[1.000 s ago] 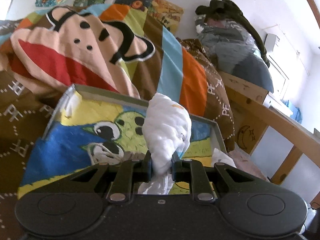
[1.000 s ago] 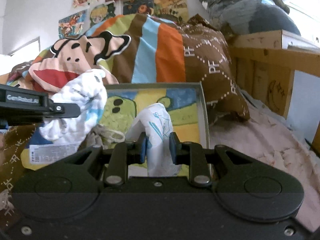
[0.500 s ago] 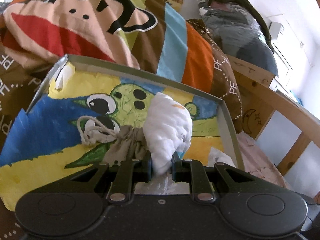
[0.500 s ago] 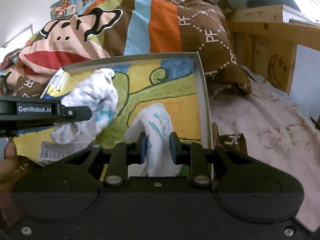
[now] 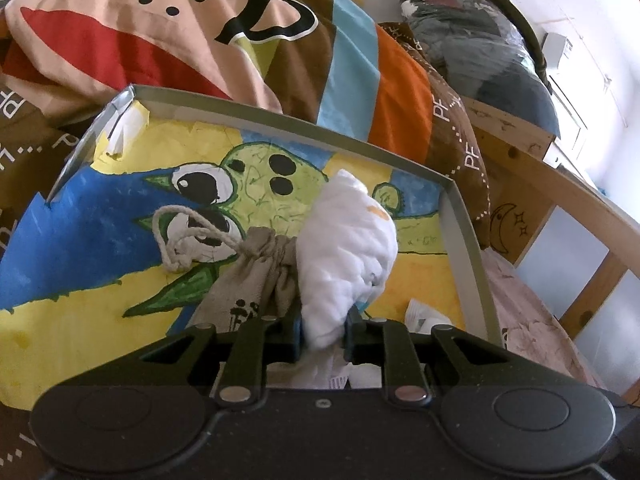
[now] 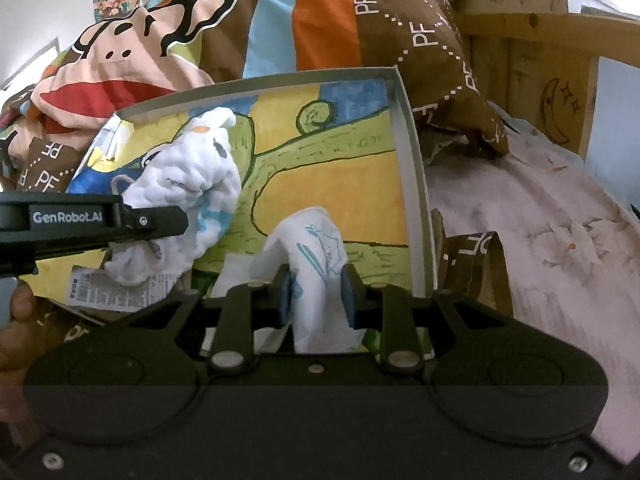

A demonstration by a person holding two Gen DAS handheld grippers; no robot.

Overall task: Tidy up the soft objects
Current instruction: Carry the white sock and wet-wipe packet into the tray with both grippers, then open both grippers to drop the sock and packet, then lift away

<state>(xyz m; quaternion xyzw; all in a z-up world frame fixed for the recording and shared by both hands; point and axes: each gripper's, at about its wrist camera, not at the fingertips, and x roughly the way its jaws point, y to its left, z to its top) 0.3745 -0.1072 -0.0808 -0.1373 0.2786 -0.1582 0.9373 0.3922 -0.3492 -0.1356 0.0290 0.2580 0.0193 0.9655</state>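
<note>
Showing only leftward: drawstring pouch [image 5: 256,268] beside left claw [image 5: 323,330].

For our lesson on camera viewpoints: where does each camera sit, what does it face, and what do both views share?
Left wrist: on the left gripper, facing the painted box; its fingers clamp a white quilted cloth.
Right wrist: on the right gripper, clamping a printed white cloth; the left gripper and a hand show.
Shared: box, quilted cloth.

You've brought both grippers down over the painted box [image 5: 460,216]. Your left gripper [image 5: 323,330] has carried its white cloth [image 5: 348,256] in beside the drawstring pouch [image 5: 256,276], and your right gripper [image 6: 316,300] has lowered its printed cloth [image 6: 316,248] toward the yellow corner.
</note>
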